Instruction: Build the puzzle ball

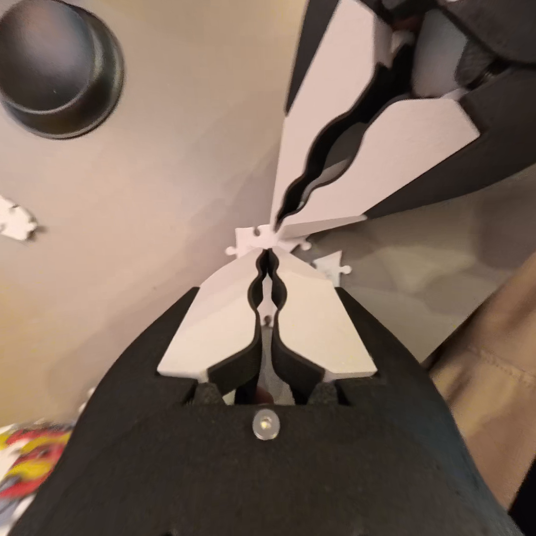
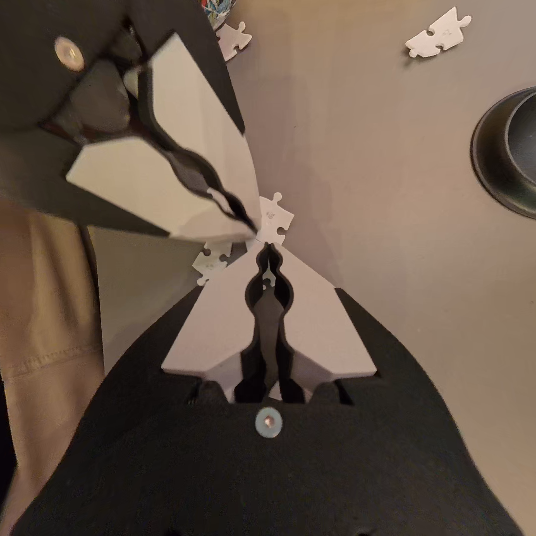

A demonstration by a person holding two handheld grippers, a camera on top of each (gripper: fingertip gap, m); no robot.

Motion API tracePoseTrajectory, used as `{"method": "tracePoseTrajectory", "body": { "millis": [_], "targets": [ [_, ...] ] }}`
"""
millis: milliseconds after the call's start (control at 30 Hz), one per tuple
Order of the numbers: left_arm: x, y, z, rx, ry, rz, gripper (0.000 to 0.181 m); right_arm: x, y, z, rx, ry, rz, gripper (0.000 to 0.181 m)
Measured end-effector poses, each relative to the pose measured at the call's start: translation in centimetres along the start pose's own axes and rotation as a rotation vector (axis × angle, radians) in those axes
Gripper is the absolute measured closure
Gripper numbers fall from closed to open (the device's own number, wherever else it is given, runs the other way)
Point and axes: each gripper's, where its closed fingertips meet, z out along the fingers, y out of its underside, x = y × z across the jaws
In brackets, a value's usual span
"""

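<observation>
Both grippers meet tip to tip above the grey table over white puzzle pieces held blank side up. My left gripper (image 1: 266, 253) is shut, pinching the edge of a white piece (image 1: 251, 238). The right gripper (image 1: 277, 229) comes in from the upper right and touches the same spot. In the right wrist view my right gripper (image 2: 269, 245) is shut at the lower edge of that white piece (image 2: 274, 220), and the left gripper (image 2: 254, 232) reaches in from the upper left. A second white piece (image 2: 213, 261) sits just beside and below, also seen in the left wrist view (image 1: 333, 266). How the pieces interlock is hidden by the fingers.
A black round bowl (image 1: 55, 66) stands on the table, also in the right wrist view (image 2: 510, 156). Loose white pieces lie about (image 1: 17, 223) (image 2: 438, 37) (image 2: 233, 40). A colourful printed object (image 1: 26, 464) lies at the lower left. A person's beige clothing (image 2: 43, 319) is past the table edge. The grippers are tip to tip, or close to it. From either gripper's tips it is about 15 cm to the black round bowl (image 1: 55, 66).
</observation>
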Motion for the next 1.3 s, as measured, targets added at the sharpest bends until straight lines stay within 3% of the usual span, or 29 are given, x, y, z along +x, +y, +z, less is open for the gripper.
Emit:
{"method": "tracePoseTrajectory", "body": {
  "millis": [33,333,967,1300],
  "targets": [
    [-0.8,0.2,-0.3,-0.012,-0.046,0.003,0.181,0.0,0.0,-0.1,0.003,-0.001,0.004,0.181],
    [-1.4,1.4,-1.4,-0.052,-0.161,0.013,0.181,-0.2,-0.5,0.5,-0.01,0.02,-0.039,0.181],
    [-1.8,1.9,-0.2,-0.043,-0.155,0.059,0.181,-0.6,-0.1,0.2,-0.026,-0.098,-0.106,0.181],
    [-2.0,2.0,-1.6,-0.049,-0.19,0.015,0.181,0.7,-0.7,-0.3,-0.036,-0.084,-0.115,0.181]
  ]
}}
